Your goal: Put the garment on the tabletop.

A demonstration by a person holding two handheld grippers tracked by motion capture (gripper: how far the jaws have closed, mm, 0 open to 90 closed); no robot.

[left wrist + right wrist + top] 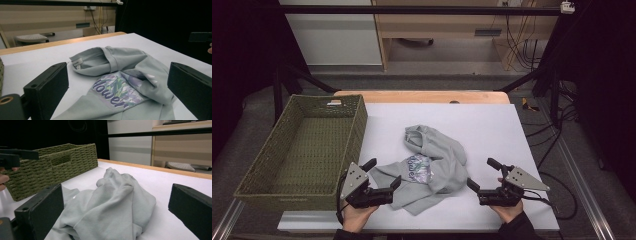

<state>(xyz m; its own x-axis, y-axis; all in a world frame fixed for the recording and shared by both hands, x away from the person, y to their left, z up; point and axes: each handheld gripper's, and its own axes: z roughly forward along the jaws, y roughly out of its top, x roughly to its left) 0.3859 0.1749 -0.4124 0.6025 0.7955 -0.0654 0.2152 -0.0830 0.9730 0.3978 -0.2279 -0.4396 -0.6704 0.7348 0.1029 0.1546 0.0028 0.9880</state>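
Woven green basket [287, 165] stood at the table's [492, 125] left; a crumpled grey shirt [432, 162] lay between left gripper [382, 176] and right gripper [482, 175], both with jaws apart.

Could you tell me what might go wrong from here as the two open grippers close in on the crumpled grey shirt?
The shirt lies bunched in overlapping folds, so either gripper may pinch several layers and lift a wad rather than one edge. The left gripper sits close to the basket, whose wall could catch a trailing sleeve. The right gripper, still short of the cloth, may close on nothing.
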